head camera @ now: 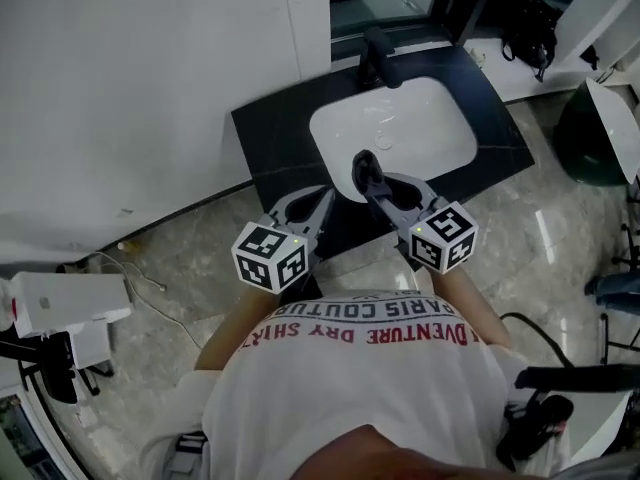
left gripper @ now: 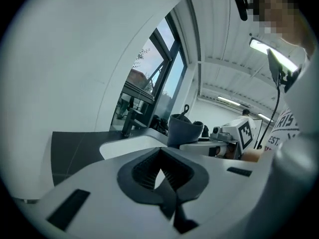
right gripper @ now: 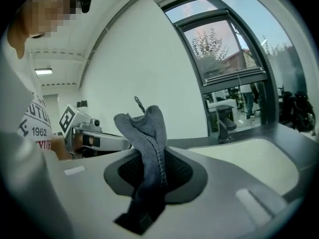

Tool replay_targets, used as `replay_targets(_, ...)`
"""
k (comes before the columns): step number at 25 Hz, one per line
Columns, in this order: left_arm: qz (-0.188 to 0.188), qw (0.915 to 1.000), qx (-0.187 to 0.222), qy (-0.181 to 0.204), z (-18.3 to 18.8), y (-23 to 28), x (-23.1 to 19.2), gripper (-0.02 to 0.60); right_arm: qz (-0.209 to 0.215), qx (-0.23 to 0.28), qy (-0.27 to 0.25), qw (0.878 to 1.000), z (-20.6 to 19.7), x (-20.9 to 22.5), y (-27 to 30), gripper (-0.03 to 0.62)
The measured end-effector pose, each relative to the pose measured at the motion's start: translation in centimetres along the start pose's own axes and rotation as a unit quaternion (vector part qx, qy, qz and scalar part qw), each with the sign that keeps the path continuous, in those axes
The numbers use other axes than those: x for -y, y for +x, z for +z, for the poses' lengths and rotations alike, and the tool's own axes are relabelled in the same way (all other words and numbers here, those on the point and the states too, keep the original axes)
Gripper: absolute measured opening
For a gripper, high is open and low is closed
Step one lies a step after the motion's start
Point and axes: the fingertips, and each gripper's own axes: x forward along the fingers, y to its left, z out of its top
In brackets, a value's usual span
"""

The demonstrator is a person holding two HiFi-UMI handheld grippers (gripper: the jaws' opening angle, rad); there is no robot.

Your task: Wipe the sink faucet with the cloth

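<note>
Cloth (right gripper: 144, 133): dark grey-blue knit, ribbed texture, folded into a narrow upright wad with a thin loop sticking out of the top. The right gripper (right gripper: 152, 177) is pinching it, with the jaws pressed onto its lower part and the rest standing up past the tips. In the head view it sits over the near rim of the sink (head camera: 440, 108), well apart from the faucet (head camera: 375, 60).

Left gripper (left gripper: 160, 177): jaws pressed together, nothing between them. It's beside the right one, over the near edge of the dark counter (head camera: 270, 138).

Faucet: black and squarish, at the back of the white basin and under the window. Neither tool is touching it.

Hard to read:
- The cloth's bottom end drops into the dark slot between the right jaws, so I can't see how far it goes.
- In the head view the cloth is just a dark lump with no texture or fold visible.
- The faucet is dark on a dark counter in the head view, and small in both gripper views. I can't make out the handle or the spout shape.
- The counter's near edge is covered by the grippers.
</note>
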Motion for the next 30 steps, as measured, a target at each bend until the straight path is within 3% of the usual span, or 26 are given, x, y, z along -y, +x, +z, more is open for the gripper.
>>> replay_targets(5,0.062,0.9978,0.022,0.000,-1.7,-4.5,7.5,0.002,0.071,0.002,-0.013,0.997,-0.4,-4.5,-6.8,0.078)
replay_targets(10,0.091,0.9953,0.029,0.015,-1.2,-8.8,13.1,0.002,0.113,0.012,-0.013,0.993,0.5,-8.3,-11.6,0.078)
replay_targets(14,0.103,0.9941,0.031,0.017,-3.3,-12.0,17.1,0.002,0.122,0.007,-0.009,0.993,-1.7,-11.5,-15.3,0.078)
replay_targets(24,0.109,0.9931,0.042,-0.003,-15.5,-23.8,33.4,0.001,0.139,-0.024,-0.017,0.990,-11.4,-26.2,-31.5,0.078)
replay_targets(30,0.111,0.9921,0.056,0.018,-15.8,-28.1,43.1,0.002,0.139,0.003,-0.022,0.990,-10.4,-29.9,-41.3,0.078)
